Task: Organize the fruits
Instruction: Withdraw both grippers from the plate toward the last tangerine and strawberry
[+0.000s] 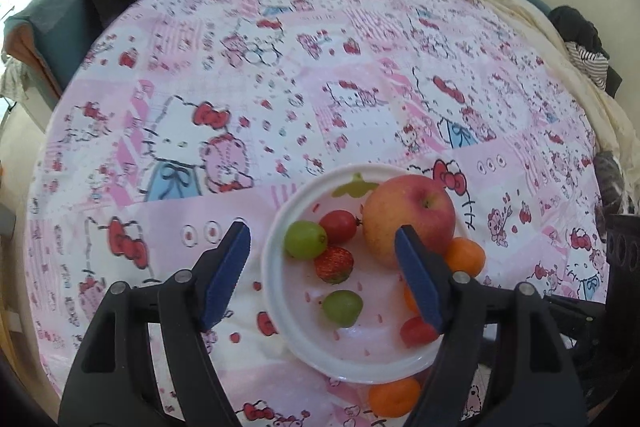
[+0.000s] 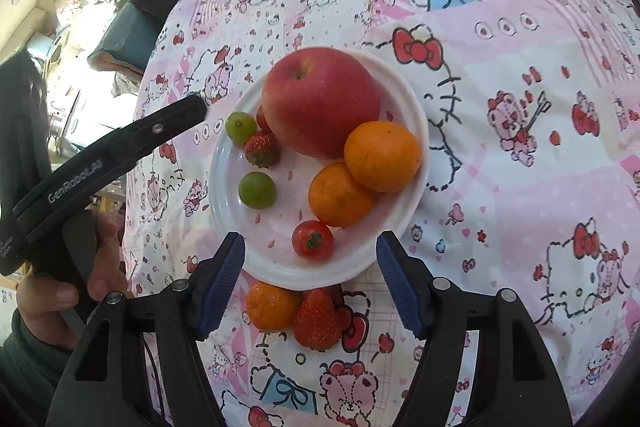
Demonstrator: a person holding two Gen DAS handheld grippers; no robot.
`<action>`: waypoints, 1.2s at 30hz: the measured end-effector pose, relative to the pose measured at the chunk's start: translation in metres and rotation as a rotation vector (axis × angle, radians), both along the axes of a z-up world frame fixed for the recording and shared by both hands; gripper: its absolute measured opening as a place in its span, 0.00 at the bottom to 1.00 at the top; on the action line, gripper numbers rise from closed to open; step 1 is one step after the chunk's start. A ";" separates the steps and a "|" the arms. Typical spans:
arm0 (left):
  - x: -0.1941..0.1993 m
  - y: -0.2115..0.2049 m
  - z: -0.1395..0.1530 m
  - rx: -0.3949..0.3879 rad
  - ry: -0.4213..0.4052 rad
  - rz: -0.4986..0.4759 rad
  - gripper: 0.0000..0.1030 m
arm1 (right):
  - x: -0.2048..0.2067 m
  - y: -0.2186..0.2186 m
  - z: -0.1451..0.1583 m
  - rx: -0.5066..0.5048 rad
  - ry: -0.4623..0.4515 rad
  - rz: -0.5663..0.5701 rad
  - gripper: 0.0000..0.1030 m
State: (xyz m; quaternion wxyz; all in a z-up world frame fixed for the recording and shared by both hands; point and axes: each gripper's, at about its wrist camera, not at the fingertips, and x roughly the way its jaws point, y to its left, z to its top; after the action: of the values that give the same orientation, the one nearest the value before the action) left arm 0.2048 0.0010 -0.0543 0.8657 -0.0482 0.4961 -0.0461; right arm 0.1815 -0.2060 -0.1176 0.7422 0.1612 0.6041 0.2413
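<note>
Two fruits, orange (image 2: 272, 307) & strawberry (image 2: 317, 321), lay off the plate (image 2: 416, 131), near side. Right gripper (image 2: 311, 283) and left gripper (image 1: 322, 259) fingers were open, empty; best to drop straight over one fruit, close gently.

From my left tool's camera, its right finger (image 1: 420, 283) covers part of the apple (image 1: 410, 217) and most of one tangerine (image 1: 410, 297). The plate (image 1: 276, 267) hides part of the lower tangerine (image 1: 394, 397).

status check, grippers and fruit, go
Left gripper open, empty, over plate. Right gripper open, empty. Mandarin and strawberry off plate, between right fingers. Nothing blocking.
</note>
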 end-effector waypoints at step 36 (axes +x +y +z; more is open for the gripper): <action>-0.117 0.001 -0.034 -0.075 0.230 0.073 0.70 | -0.055 -0.080 0.034 0.128 0.014 -0.218 0.69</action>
State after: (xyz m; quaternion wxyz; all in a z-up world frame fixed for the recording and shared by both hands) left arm 0.0878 0.0024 -0.0883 0.8019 -0.1037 0.5878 -0.0275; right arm 0.1263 -0.2862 -0.0833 0.7478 0.2746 0.5717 0.1963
